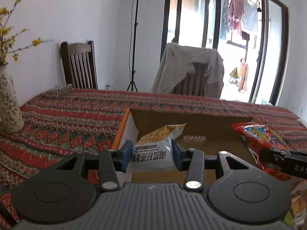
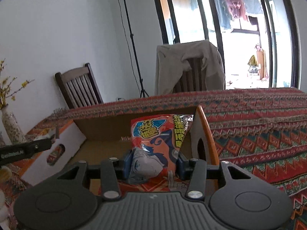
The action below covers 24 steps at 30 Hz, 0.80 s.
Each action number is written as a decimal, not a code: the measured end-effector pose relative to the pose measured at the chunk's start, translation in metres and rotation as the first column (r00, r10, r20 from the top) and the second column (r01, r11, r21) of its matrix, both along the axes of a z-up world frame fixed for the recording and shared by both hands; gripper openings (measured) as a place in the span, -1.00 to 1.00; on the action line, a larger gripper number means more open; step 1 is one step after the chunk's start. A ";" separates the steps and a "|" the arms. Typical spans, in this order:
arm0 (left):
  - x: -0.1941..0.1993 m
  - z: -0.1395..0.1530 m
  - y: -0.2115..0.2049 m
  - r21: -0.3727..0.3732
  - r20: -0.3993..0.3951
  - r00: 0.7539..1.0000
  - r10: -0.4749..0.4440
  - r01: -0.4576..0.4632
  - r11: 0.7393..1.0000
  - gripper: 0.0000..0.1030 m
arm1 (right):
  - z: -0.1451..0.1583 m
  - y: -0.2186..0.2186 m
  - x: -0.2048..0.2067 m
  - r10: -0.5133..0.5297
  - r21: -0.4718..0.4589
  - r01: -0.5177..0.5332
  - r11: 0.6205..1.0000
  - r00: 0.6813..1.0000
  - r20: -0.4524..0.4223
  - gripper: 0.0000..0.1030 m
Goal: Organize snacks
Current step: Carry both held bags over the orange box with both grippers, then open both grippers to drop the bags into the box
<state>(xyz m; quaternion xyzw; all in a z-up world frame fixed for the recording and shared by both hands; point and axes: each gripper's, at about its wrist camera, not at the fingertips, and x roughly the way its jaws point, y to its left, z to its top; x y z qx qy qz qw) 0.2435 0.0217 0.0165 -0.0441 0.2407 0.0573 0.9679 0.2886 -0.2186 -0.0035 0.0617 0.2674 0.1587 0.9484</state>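
Note:
My left gripper point(image 1: 152, 156) is shut on a small white and blue snack packet point(image 1: 153, 147) with yellow print, held above the open cardboard box point(image 1: 191, 118). My right gripper point(image 2: 153, 163) is shut on a red snack bag point(image 2: 159, 140) with blue and yellow lettering, held over the same box point(image 2: 107, 126), near its right wall. The red bag also shows at the right edge of the left wrist view point(image 1: 264, 140), with the right gripper's finger point(image 1: 284, 162) below it. The left gripper's finger point(image 2: 28, 148) shows at the left of the right wrist view.
The box stands on a table with a red patterned cloth point(image 1: 67, 118). A floral vase with yellow twigs point(image 1: 8, 105) stands at the left. Two wooden chairs point(image 1: 80, 67) stand behind the table, one draped with a beige jacket point(image 1: 191, 67). A light stand point(image 2: 132, 38) stands by the wall.

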 end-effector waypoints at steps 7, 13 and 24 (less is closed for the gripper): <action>0.001 -0.013 0.012 -0.055 -0.019 1.000 -0.021 0.020 0.998 0.04 | -0.009 0.008 -0.004 0.017 -0.058 -0.018 0.998 1.000 -0.008 -0.05; -0.008 -0.011 0.013 -0.076 0.024 0.999 -0.041 0.043 0.996 0.78 | -0.009 0.004 -0.010 0.015 -0.037 -0.014 0.999 1.000 0.025 0.95; -0.021 -0.004 0.004 -0.024 0.087 0.996 -0.026 0.029 0.999 1.00 | -0.001 -0.008 -0.015 -0.017 0.017 0.016 1.000 0.998 0.060 1.00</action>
